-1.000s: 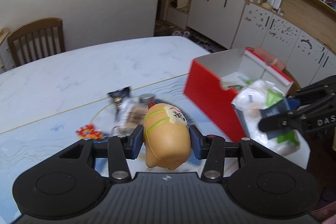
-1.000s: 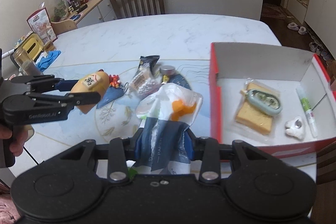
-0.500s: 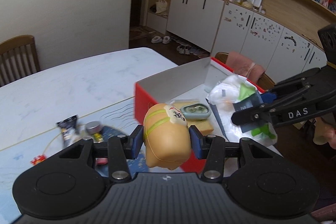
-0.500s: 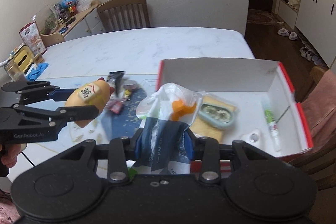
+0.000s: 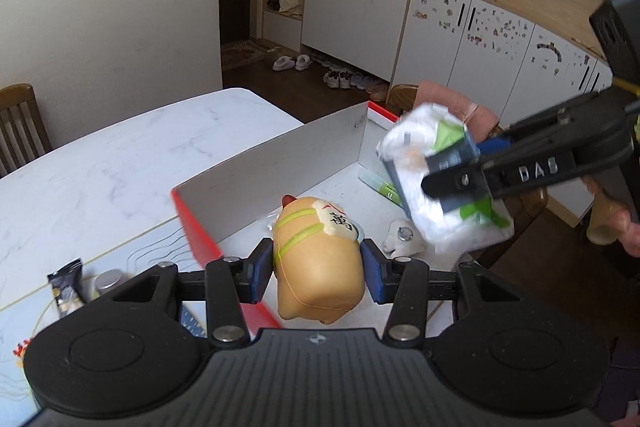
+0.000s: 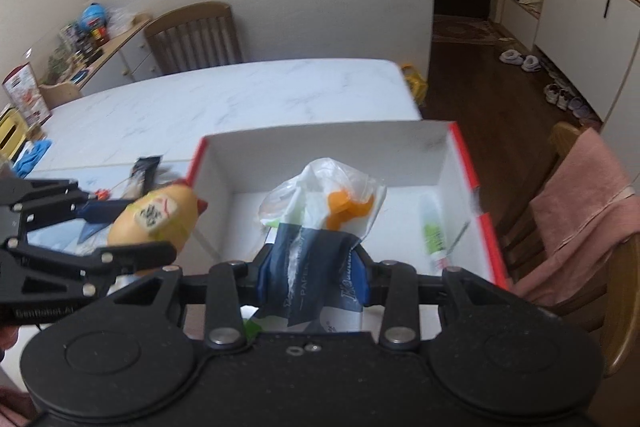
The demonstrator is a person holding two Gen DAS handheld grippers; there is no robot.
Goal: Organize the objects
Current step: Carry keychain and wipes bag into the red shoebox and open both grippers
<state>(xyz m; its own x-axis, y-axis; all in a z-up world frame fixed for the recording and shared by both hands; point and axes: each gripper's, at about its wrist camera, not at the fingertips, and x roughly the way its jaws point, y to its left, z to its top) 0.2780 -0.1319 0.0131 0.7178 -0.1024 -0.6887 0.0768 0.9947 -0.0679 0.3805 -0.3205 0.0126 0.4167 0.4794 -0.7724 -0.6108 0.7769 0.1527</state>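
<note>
My left gripper [image 5: 318, 273] is shut on a tan squishy toy [image 5: 320, 263] with green bands and a white label, held above the near left corner of the red box [image 5: 280, 167]. It also shows in the right wrist view [image 6: 156, 223]. My right gripper [image 6: 312, 279] is shut on a plastic bag of tissue packs [image 6: 320, 227], held over the open white inside of the red box [image 6: 328, 143]. The bag also shows in the left wrist view [image 5: 436, 183], over the box's right side.
In the box lie a green-and-white tube [image 6: 434, 235] and a small white object [image 5: 404, 237]. On the table left of the box are a dark snack packet [image 5: 66, 291] and a small jar [image 5: 108, 279]. A chair with a pink cloth [image 6: 584, 211] stands beside the box.
Both grippers have moved right from over the table to over the red box, each carrying its object. The loose items on the table have slid to the left edge of view.
</note>
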